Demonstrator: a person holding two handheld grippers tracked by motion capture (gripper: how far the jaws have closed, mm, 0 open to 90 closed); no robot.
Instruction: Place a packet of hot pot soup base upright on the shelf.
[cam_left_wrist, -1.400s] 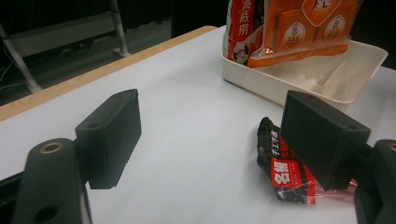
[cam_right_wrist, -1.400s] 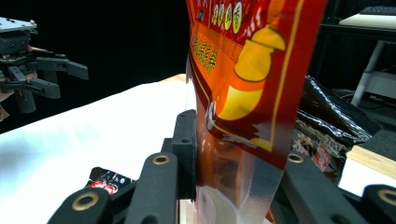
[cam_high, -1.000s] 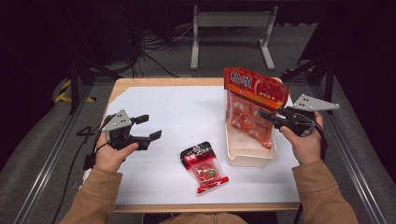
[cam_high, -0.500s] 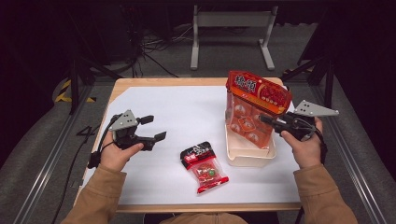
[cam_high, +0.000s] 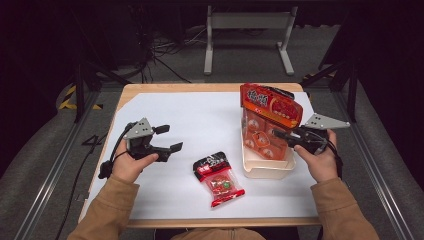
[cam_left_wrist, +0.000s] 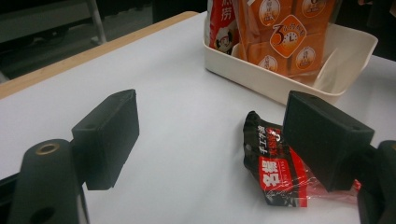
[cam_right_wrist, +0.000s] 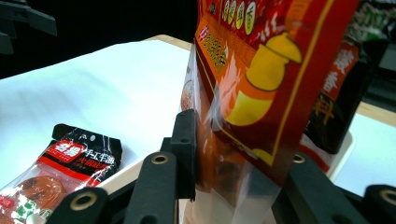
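Orange snack bag (cam_high: 270, 120) upright in cream tray (cam_high: 265, 170), right of frame in high view, pinched by right gripper (cam_high: 282, 135), left gripper (cam_high: 167, 140) wide and empty at left, small red packet (cam_left_wrist: 280, 168) between its jaws' line in left gripper view, bag (cam_right_wrist: 261, 84) clamped centre in right gripper view.

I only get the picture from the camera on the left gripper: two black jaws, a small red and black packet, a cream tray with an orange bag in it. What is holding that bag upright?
Observer: The right gripper is; its jaws are clamped on the orange bag, which stands in the cream tray.
Operator: Is anything else in the tray?
Observer: Yes, in the right gripper view a dark packet shows behind the bag.
Operator: And my gripper, is it over the small packet?
Observer: No. From above, the left gripper sits to the left of the small packet, jaws open, apart from it.
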